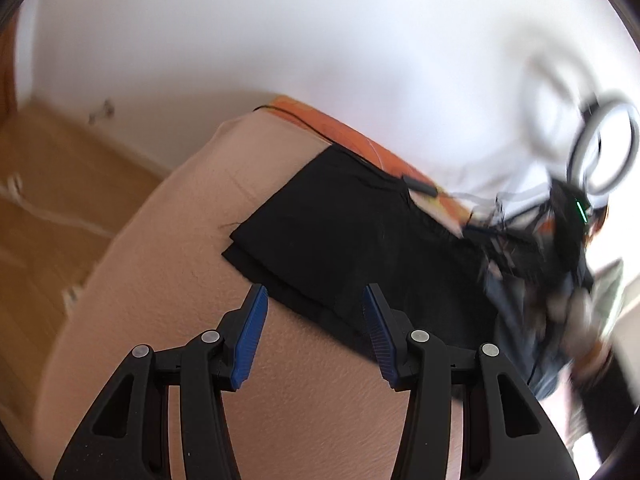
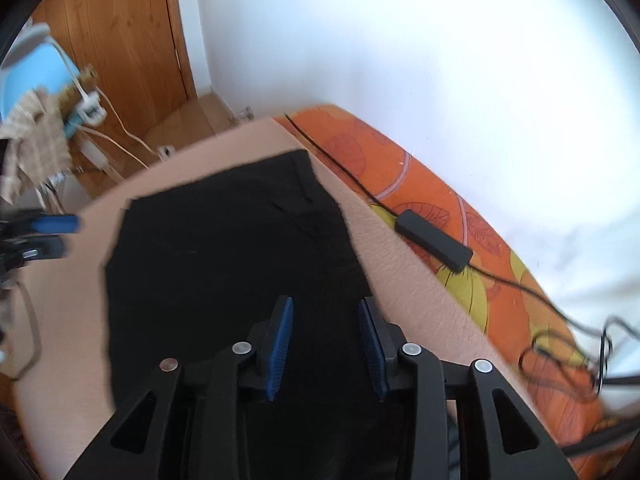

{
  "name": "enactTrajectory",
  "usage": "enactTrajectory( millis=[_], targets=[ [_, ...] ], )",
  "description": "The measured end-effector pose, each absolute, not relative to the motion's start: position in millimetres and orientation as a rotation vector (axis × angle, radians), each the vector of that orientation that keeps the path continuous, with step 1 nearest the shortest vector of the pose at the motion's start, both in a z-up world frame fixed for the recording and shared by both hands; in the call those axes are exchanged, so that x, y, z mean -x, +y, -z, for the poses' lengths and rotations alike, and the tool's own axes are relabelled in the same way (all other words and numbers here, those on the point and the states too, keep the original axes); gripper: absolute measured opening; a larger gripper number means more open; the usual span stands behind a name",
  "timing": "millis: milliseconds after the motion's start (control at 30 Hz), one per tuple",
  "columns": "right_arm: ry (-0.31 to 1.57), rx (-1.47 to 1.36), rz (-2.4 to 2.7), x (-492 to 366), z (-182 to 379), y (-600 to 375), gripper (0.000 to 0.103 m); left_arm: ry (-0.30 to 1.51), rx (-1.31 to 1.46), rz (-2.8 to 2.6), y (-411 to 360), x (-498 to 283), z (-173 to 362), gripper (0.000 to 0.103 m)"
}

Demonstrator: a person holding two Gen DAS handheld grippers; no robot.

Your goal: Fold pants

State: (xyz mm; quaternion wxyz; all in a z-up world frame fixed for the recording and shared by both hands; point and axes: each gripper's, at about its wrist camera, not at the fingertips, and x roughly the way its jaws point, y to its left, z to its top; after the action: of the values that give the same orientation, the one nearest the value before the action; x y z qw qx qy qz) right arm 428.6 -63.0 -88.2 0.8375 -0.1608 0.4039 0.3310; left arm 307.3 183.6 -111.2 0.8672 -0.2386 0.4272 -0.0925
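Note:
Black pants (image 1: 360,240) lie folded in layers on a peach sheet (image 1: 168,280) over a bed. My left gripper (image 1: 314,294) hovers open at their near left edge, with the hem showing behind the gap and nothing between the blue pads. In the right wrist view the pants (image 2: 224,248) fill the middle. My right gripper (image 2: 326,302) stands open just above the cloth, its pads apart and gripping nothing. One blue pad (image 2: 56,224) of the left gripper shows at that view's left edge.
An orange patterned cover (image 2: 472,232) runs along the white wall, with a black cable and small box (image 2: 434,240) on it. A ring light (image 1: 604,152) and blurred clutter stand at the right. Wooden floor (image 1: 48,184), white cables and a blue chair (image 2: 36,76) lie beyond the bed.

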Motion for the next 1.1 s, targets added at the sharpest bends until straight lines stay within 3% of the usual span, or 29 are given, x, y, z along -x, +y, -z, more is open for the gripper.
enactTrajectory(
  millis=[167, 367, 633, 700, 767, 833, 1033, 1100],
  targets=[
    [0.84, 0.201, -0.728, -366.9, 72.5, -106.9, 0.063, 0.914, 0.673, 0.174, 192.9, -316.9, 124.5, 0.048],
    [0.912, 0.134, -0.79, -296.8, 98.9, -121.0, 0.063, 0.951, 0.749, 0.083, 194.2, -320.9, 138.8, 0.052],
    [0.933, 0.514, -0.764, -228.6, 142.8, -90.5, 0.063, 0.92, 0.797, 0.067, 197.8, -322.5, 143.9, 0.061],
    [0.917, 0.55, -0.781, -222.4, 142.3, -88.6, 0.049, 0.915, 0.804, 0.057, 196.3, -323.7, 144.2, 0.062],
    [0.922, 0.576, -0.782, -221.5, 140.1, -91.3, 0.007, 0.916, 0.793, 0.056, 196.0, -324.7, 143.5, 0.063],
    [0.967, 0.546, -0.845, -221.3, 136.9, -95.8, 0.0, 0.914, 0.778, 0.059, 194.0, -327.1, 142.8, 0.066],
    [0.952, 0.57, -0.855, -203.4, 137.3, -97.6, 0.0, 0.876, 0.844, 0.05, 199.0, -336.9, 146.1, 0.068],
    [0.947, 0.525, -0.855, -202.5, 131.1, -102.5, 0.01, 0.87, 0.858, 0.044, 201.7, -338.6, 146.5, 0.067]
  ],
)
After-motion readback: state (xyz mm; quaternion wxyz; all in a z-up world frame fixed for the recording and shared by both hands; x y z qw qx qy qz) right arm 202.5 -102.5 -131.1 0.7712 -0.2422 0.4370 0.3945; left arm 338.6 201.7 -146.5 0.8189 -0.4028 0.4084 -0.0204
